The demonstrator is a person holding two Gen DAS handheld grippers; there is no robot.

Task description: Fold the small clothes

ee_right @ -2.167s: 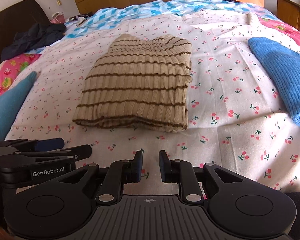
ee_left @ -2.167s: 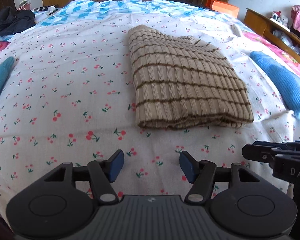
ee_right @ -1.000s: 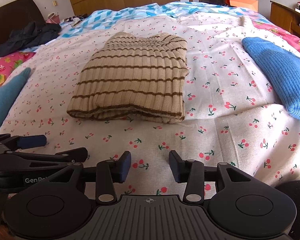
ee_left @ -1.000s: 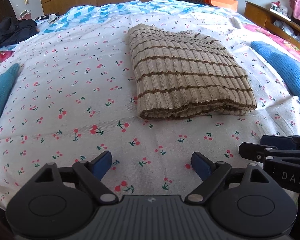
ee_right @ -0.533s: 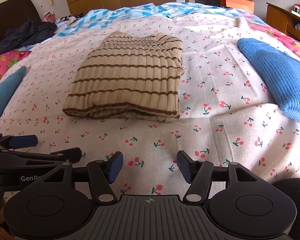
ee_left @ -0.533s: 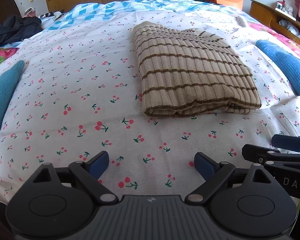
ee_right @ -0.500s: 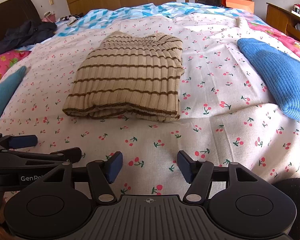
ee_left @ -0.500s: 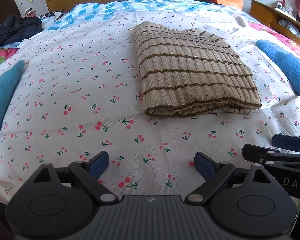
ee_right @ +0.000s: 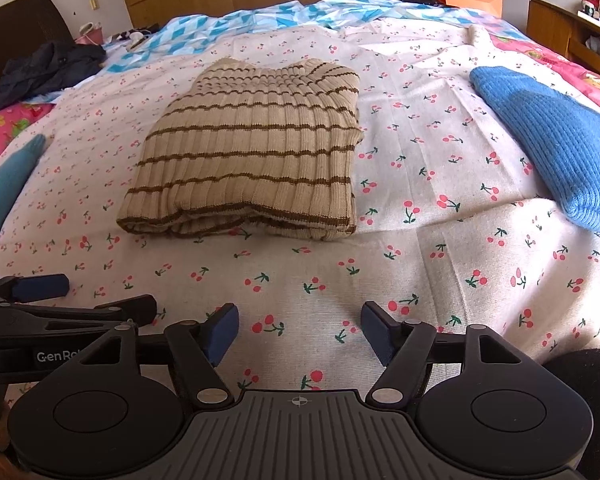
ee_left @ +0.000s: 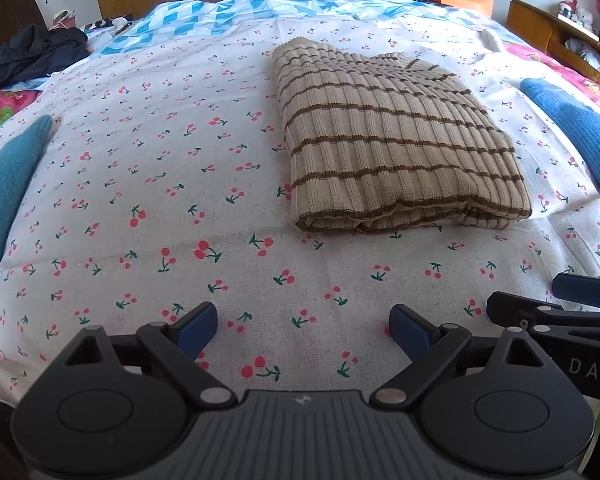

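A beige knit sweater with brown stripes lies folded into a flat rectangle on the cherry-print bedsheet; it also shows in the right wrist view. My left gripper is open and empty, hovering over the sheet near the bed's front edge, short of the sweater. My right gripper is open and empty beside it, also short of the sweater. Each gripper shows at the edge of the other's view.
A blue knit garment lies at the right. A teal garment lies at the left edge. Dark clothes sit at the far left. A wooden shelf stands to the right and wardrobes stand behind.
Both grippers have opened wide, the right one from nearly shut, and drawn back a little from the sweater. The sweater has not moved.
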